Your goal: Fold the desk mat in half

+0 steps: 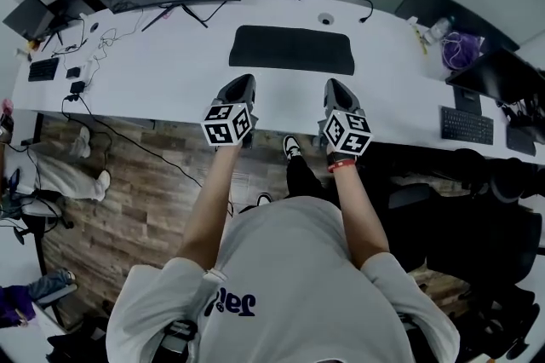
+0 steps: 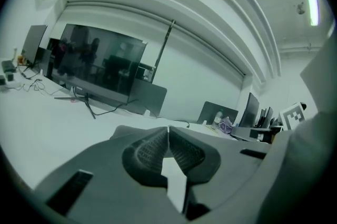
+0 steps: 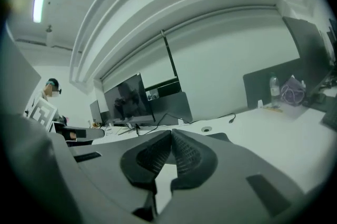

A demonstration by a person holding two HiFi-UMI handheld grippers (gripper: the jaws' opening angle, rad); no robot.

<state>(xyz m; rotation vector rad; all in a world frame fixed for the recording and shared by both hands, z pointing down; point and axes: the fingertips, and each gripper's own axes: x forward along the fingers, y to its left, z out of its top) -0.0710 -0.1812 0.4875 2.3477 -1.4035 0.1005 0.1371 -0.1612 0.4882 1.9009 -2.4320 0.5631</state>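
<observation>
Left gripper (image 1: 242,83) and right gripper (image 1: 335,87): each has its jaws pressed together with nothing between them. The desk mat (image 1: 291,49) lies flat on the white desk (image 1: 162,72), just ahead of both jaw tips and spanning the gap between them. It is probably thin, light and limp, and likely to sag when lifted. The best hold is along its edge nearest the jaws, one corner per gripper.

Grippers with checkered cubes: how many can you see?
2. The left gripper is at the edge of the desk, near the left end of the desk mat; the right gripper is near its right end. Both shut, empty; none seem hidden.
</observation>
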